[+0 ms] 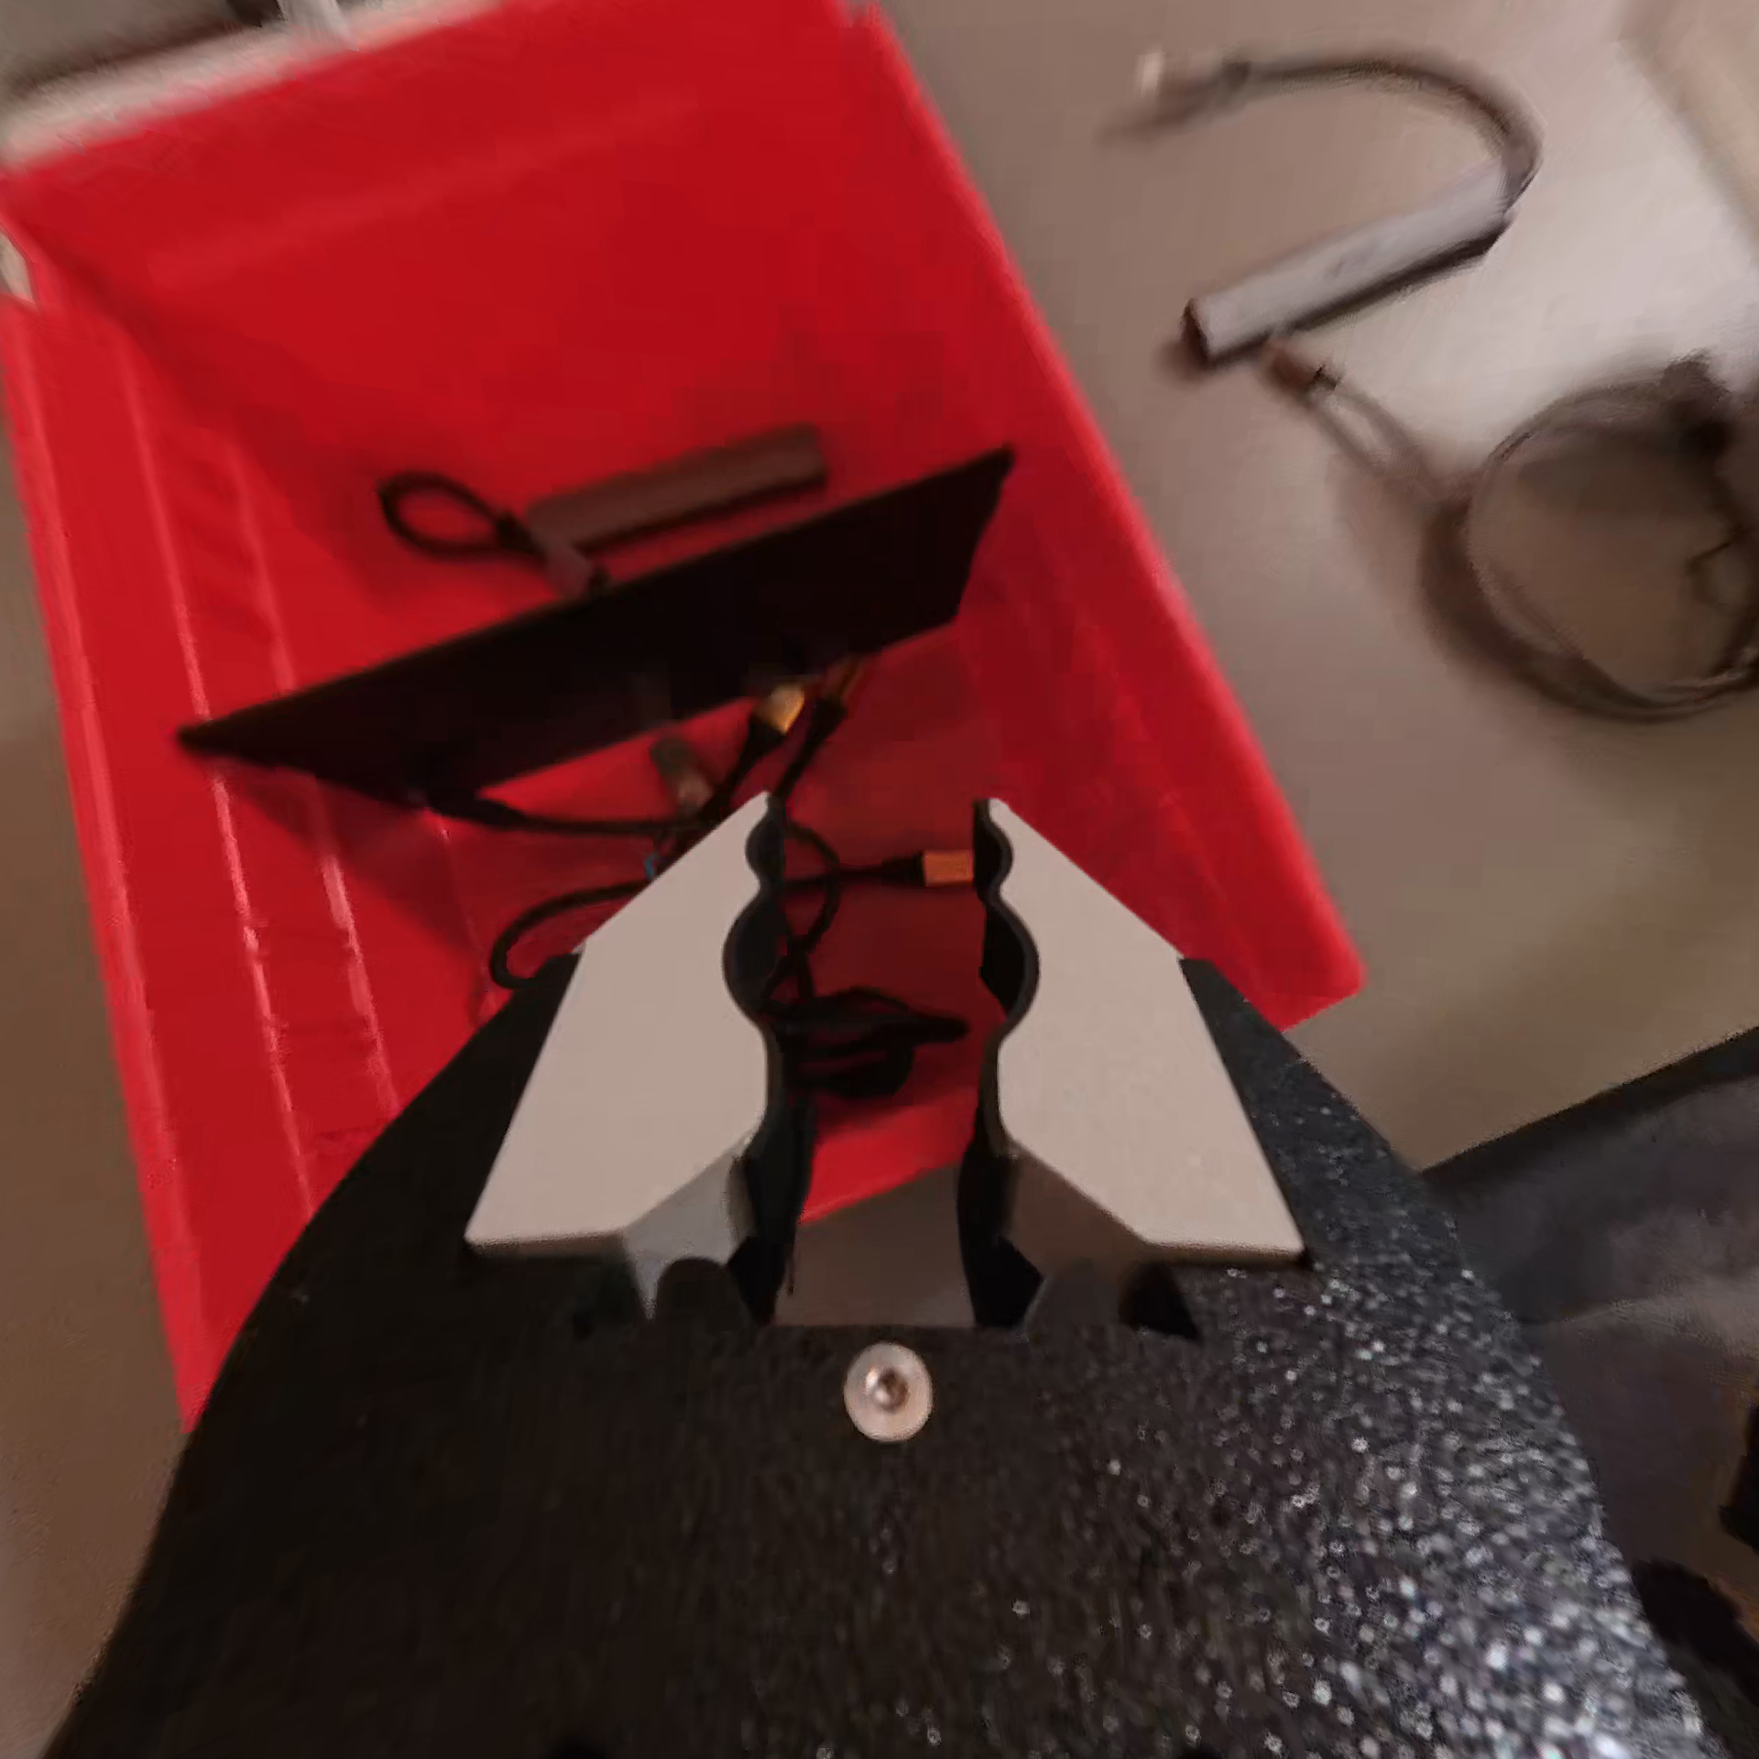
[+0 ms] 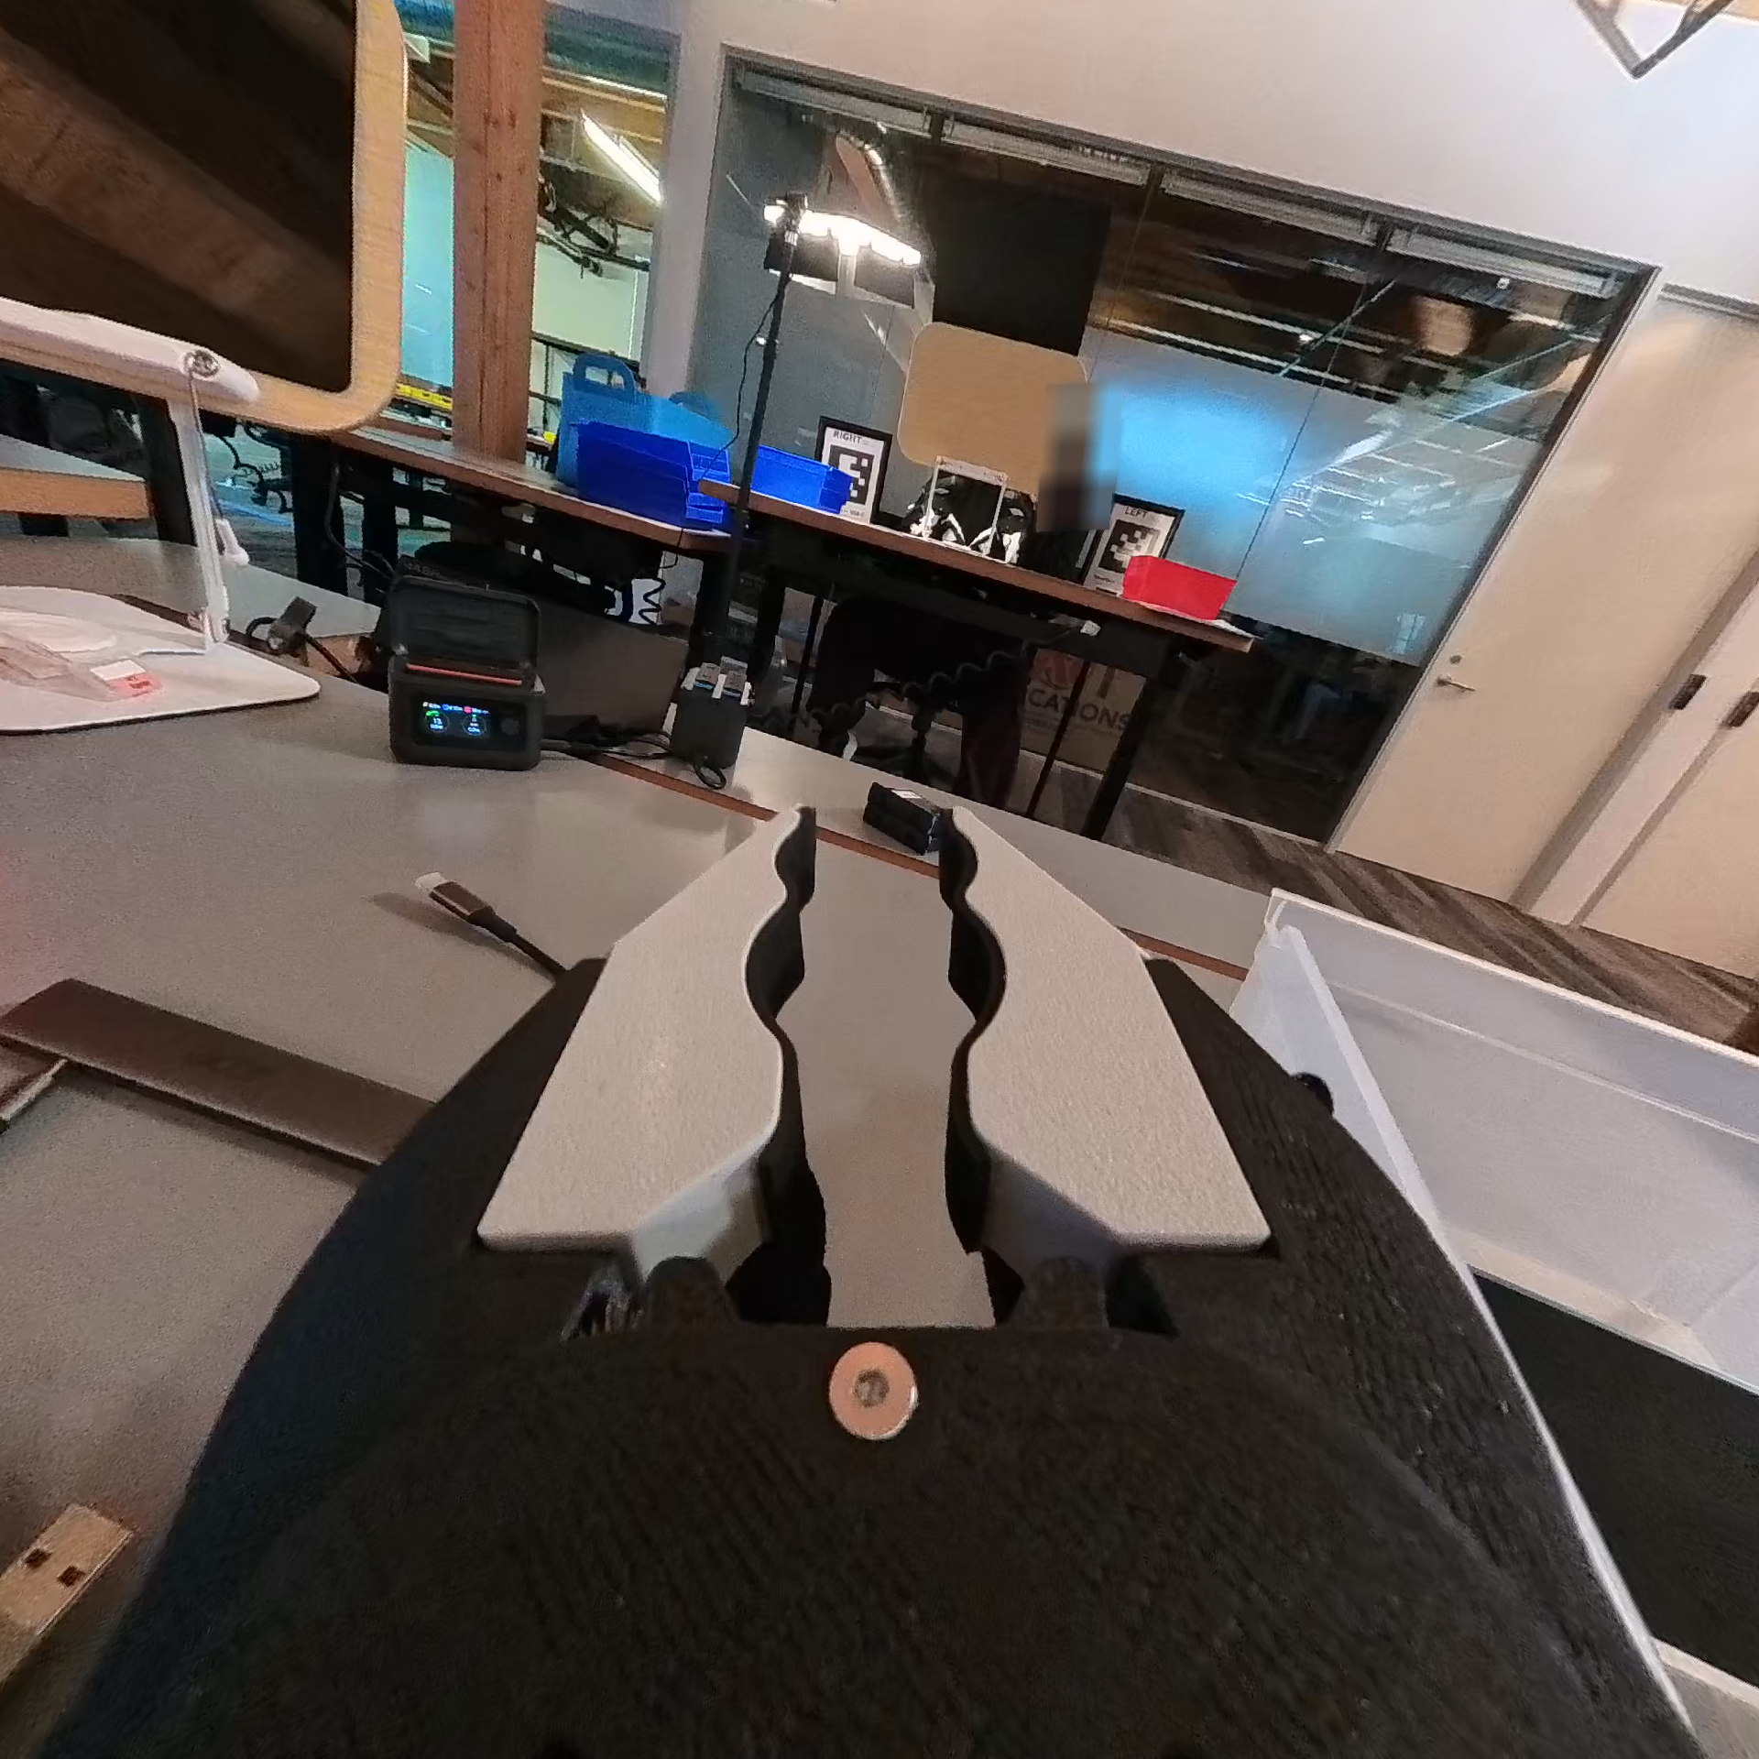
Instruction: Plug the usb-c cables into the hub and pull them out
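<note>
In the left wrist view my left gripper [image 1: 876,809] is open and empty above a red bin [image 1: 476,286]. In the bin lie a flat black hub [image 1: 609,619], a small dark hub with a looped cord [image 1: 666,485], and black cables with gold-coloured plugs [image 1: 942,866]. A grey hub [image 1: 1333,276] with a curved cord lies on the table to the right of the bin, beside a coil of grey cable [image 1: 1599,571]. In the right wrist view my right gripper [image 2: 876,828] is open and empty above the table. A dark hub [image 2: 209,1066] and a USB-C plug [image 2: 457,895] lie to its left.
A white bin [image 2: 1523,1095] stands at the right of my right gripper. A black charger box with a screen [image 2: 466,695] and a small black block [image 2: 904,819] sit farther back on the grey table [image 2: 238,857]. Desks with blue bins stand behind. The grippers' ends are close to 40 centimetres from one another. To the grey hub [image 1: 1333,276]: right tips about 20 centimetres, left tips about 25 centimetres.
</note>
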### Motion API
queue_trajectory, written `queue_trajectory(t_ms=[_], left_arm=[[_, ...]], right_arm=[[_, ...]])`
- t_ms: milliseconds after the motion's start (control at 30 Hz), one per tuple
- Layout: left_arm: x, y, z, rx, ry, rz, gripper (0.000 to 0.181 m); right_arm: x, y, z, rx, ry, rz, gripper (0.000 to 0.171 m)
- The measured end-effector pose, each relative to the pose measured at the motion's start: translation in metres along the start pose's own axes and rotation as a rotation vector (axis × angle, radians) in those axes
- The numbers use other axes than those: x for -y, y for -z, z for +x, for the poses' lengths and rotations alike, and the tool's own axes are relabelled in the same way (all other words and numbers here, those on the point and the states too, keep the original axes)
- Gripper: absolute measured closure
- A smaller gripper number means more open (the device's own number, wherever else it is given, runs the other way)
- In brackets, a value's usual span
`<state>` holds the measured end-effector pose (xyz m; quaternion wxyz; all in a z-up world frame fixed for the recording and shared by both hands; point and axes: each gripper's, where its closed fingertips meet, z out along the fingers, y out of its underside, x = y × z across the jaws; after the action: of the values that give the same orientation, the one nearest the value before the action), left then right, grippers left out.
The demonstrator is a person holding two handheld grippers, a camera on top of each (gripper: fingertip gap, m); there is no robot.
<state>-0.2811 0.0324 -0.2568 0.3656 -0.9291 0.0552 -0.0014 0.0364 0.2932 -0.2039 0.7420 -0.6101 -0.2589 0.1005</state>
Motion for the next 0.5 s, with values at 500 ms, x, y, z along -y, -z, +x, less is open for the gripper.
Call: queue_trajectory(t_ms=[500], left_arm=[[-0.052,-0.049,-0.013,-0.049,-0.181,-0.445,0.152]], right_arm=[[-0.007,-0.008,-0.002,0.013,-0.003,-0.016,0.146]])
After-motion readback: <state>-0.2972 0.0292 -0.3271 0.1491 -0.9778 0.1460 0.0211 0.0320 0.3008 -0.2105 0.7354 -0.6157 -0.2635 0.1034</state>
